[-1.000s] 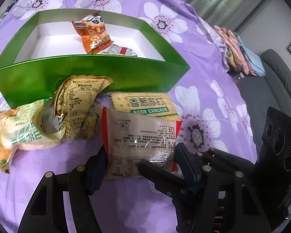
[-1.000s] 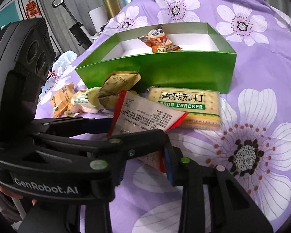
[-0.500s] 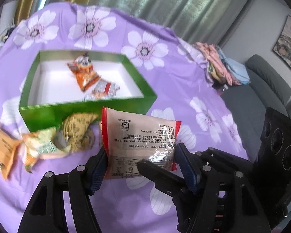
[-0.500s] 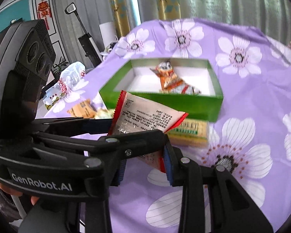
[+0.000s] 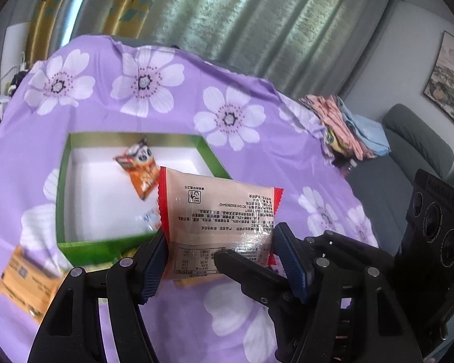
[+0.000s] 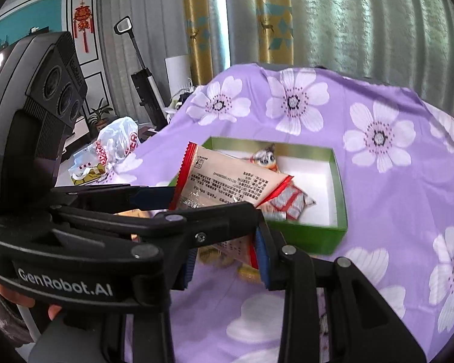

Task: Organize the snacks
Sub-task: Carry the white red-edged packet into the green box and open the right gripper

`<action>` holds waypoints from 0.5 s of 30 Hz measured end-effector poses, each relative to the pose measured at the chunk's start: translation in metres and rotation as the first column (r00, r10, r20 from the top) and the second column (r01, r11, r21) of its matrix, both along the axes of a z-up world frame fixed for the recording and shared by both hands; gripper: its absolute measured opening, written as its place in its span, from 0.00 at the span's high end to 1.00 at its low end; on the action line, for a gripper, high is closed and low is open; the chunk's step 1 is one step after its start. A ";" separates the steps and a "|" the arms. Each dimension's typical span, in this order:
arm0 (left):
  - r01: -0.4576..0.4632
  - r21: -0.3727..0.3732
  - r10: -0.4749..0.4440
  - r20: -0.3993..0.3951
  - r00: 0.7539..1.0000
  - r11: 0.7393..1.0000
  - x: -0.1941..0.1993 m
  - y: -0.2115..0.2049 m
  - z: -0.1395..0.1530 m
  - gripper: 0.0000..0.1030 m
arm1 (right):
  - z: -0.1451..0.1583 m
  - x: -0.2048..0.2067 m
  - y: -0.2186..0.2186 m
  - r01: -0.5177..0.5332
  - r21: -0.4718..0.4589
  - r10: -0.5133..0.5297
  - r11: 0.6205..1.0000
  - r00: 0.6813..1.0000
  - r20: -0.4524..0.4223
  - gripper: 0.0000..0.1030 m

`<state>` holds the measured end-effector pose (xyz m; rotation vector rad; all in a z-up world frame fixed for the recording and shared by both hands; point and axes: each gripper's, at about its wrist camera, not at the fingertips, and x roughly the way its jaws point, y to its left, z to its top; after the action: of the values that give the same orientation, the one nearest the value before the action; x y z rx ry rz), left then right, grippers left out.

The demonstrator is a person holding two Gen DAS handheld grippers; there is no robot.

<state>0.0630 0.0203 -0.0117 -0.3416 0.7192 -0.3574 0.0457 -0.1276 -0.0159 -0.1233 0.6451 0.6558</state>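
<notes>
Both grippers hold one beige snack packet with red edges (image 5: 218, 217), lifted above the purple flowered cloth. My left gripper (image 5: 221, 260) is shut on its lower end. My right gripper (image 6: 224, 257) is shut on the same packet (image 6: 227, 178) from the side. Beyond it stands the green box (image 5: 84, 246) with a white floor, seen also in the right wrist view (image 6: 308, 236). Inside lie an orange panda packet (image 5: 139, 166) and a silver-red packet (image 6: 290, 202).
An orange packet (image 5: 27, 284) lies on the cloth left of the box. Other snacks show dimly under the packet. Folded clothes (image 5: 345, 127) sit at the cloth's right edge by a grey sofa (image 5: 408, 157). A white plastic bag (image 6: 112, 148) lies beyond the cloth's left edge.
Both grippers have risen together with the beige packet, from the cloth in front of the box to well above it. The box and loose snacks now look smaller and lower.
</notes>
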 end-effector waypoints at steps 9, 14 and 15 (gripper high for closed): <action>-0.033 0.003 0.033 -0.002 0.999 0.999 0.037 0.021 -0.002 0.34 | 0.001 0.040 0.020 -0.028 0.009 0.028 1.000 1.000 0.005 0.67; -0.050 0.002 0.050 -0.029 0.998 0.999 0.057 0.029 -0.014 0.34 | -0.008 0.061 0.030 -0.040 0.006 0.040 0.999 0.999 -0.017 0.67; -0.054 0.002 0.054 -0.036 0.998 0.999 0.062 0.031 -0.017 0.34 | -0.011 0.066 0.032 -0.043 0.004 0.043 0.999 0.999 -0.023 0.67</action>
<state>0.1251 0.0513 -0.0290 -0.3667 0.7443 -0.3004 0.1112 -0.0953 -0.0272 -0.1270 0.6647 0.7002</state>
